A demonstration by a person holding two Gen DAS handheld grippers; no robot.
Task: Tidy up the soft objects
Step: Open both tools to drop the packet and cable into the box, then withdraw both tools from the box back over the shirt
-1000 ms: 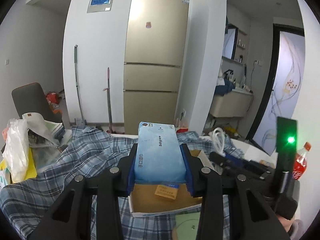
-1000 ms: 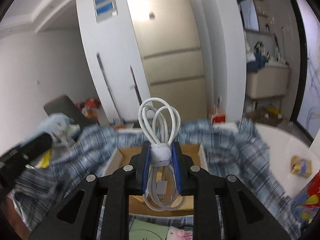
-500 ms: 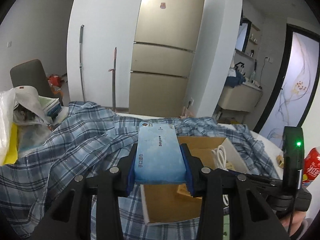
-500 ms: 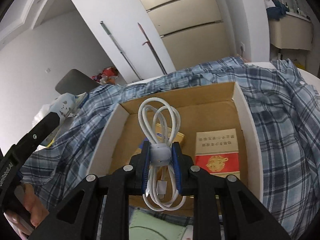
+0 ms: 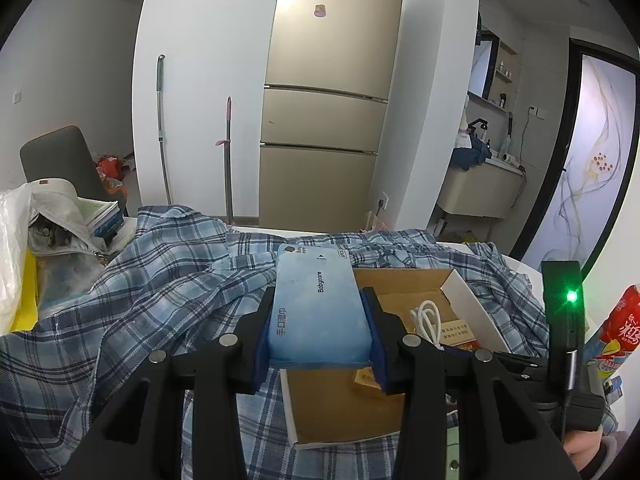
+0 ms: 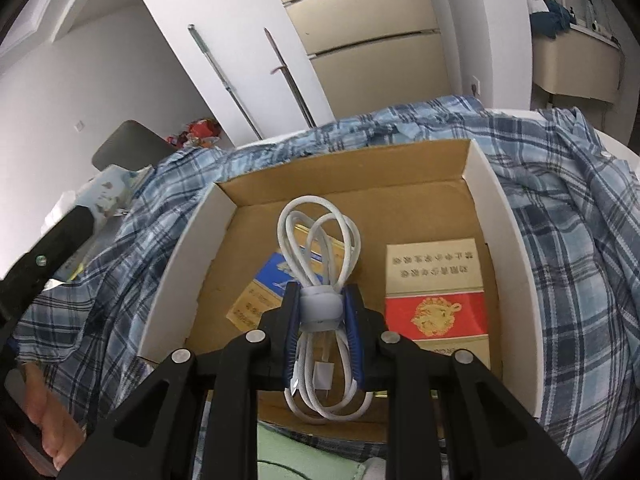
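My left gripper is shut on a light blue pack of wet wipes, held over the left edge of an open cardboard box. My right gripper is shut on a coiled white cable bound by a grey strap, hanging just above the floor of the cardboard box. Inside the box lie a red and cream packet and a blue and gold packet. The coiled white cable and the right gripper's body show in the left wrist view.
A blue plaid shirt lies crumpled around the box on a white table. A grey bag, books and a plastic bag sit at the left. A red bottle stands at the right. A person's hand holds the left gripper.
Both grippers have come down toward the box. The right one tilted downward, bringing the cable from above the rim to inside the box. Both grips are unchanged.
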